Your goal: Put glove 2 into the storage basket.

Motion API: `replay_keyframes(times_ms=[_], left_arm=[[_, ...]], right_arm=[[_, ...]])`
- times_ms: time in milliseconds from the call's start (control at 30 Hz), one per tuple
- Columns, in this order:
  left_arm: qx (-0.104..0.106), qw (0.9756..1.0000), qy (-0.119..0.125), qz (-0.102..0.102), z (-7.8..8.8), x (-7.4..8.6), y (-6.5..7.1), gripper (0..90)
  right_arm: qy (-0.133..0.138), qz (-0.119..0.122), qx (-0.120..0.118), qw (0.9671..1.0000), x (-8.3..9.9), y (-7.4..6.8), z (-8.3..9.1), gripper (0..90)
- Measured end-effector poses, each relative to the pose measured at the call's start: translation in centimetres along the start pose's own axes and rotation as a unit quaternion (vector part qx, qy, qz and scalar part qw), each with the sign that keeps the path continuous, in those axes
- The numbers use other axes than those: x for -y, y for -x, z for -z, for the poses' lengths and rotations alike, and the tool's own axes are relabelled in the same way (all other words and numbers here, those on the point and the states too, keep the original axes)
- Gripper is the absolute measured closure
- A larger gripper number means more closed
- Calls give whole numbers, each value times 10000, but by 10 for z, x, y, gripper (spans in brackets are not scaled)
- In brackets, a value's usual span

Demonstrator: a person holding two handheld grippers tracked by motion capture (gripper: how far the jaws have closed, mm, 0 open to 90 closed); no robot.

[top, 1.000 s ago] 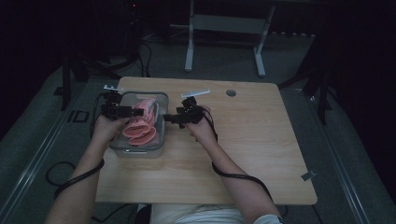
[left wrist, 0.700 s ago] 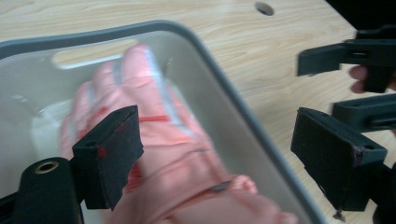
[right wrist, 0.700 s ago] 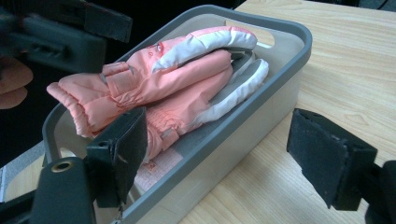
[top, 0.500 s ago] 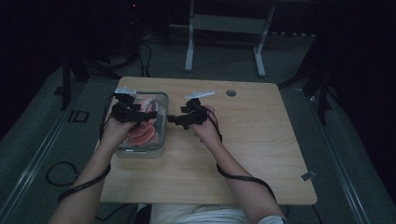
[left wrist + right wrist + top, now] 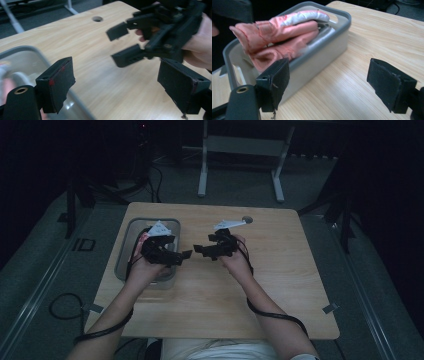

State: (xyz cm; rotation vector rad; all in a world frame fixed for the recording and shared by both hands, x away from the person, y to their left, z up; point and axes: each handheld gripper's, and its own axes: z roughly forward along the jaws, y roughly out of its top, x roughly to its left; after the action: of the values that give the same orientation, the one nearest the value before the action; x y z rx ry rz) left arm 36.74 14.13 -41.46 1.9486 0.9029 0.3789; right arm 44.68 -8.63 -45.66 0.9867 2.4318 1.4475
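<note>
Beside the grey bin (image 5: 317, 53) holding the pink cloth (image 5: 279, 32), both the left gripper (image 5: 184, 255), jaws just opened, and right gripper (image 5: 199, 250) gape wide, empty.

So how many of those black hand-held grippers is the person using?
2. The left hand-held gripper is above the grey bin holding pink cloth; the right hand-held gripper faces it over the bare wooden table.

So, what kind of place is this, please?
Probably a recording lab or workshop, not a home: a bare light wooden table with a round cable hole, grey carpet with trailing black cables, and a white metal stand frame behind.
</note>
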Motion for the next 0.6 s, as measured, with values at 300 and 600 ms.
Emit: replay_keyframes(times_ms=[300,600], left_arm=[[445,9975,-180,-525,-25,6,49,135],[852,9921,-289,-868,-45,21,78,135]], right_arm=[[-59,-6,108,9999,23,13,21,183],[-177,17,198,9996,47,20,32,180]])
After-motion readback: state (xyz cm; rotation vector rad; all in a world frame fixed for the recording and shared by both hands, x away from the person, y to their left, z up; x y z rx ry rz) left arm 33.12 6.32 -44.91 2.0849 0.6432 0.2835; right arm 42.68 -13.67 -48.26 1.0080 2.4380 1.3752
